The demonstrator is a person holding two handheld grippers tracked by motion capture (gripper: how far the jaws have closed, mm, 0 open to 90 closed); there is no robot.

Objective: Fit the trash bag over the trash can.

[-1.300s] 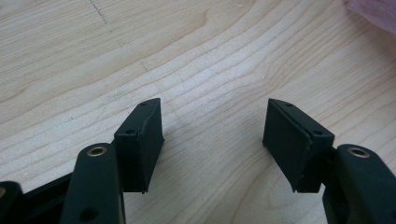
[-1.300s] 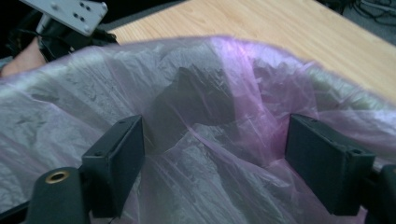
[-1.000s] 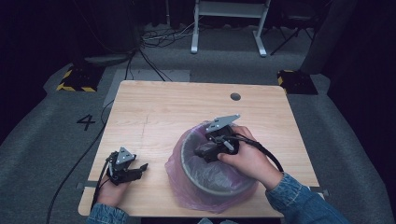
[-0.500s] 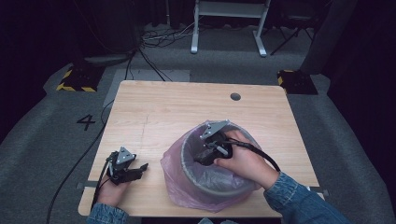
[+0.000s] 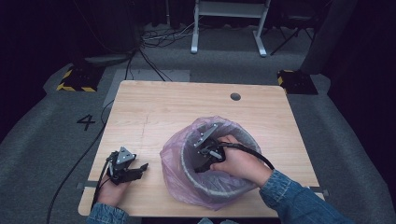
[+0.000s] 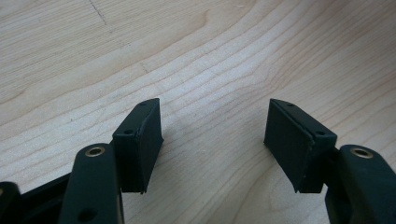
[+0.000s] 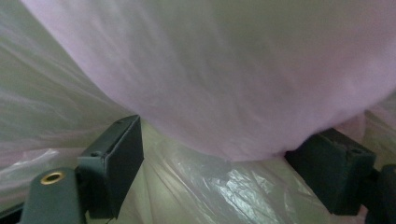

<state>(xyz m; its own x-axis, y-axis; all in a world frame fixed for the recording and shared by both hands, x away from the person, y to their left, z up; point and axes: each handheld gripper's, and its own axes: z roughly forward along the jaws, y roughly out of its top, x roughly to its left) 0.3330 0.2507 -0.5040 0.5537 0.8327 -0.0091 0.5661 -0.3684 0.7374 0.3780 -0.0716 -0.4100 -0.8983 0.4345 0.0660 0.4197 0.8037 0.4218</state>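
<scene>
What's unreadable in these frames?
- Bin floor: high view, covered by the right hand and the pink bag.
- Right tool tips: high view, sunk inside the bin.
- Bag fold: right gripper view, close and blurred; contact with the open jaws unclear.
- Left tool: high view, too small to judge the gap.

Beyond the wooden counter [image 5: 154, 112], a white frame [image 5: 229, 18] stands on the grey floor [image 5: 42, 140]; cables [image 5: 154, 42] lie left of it.

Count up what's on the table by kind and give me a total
Grippers: 2, the left gripper and the right gripper
Grey bins: 1, the bin
Pink plastic bags: 1, the bag lining the bin
Total: 4
</scene>
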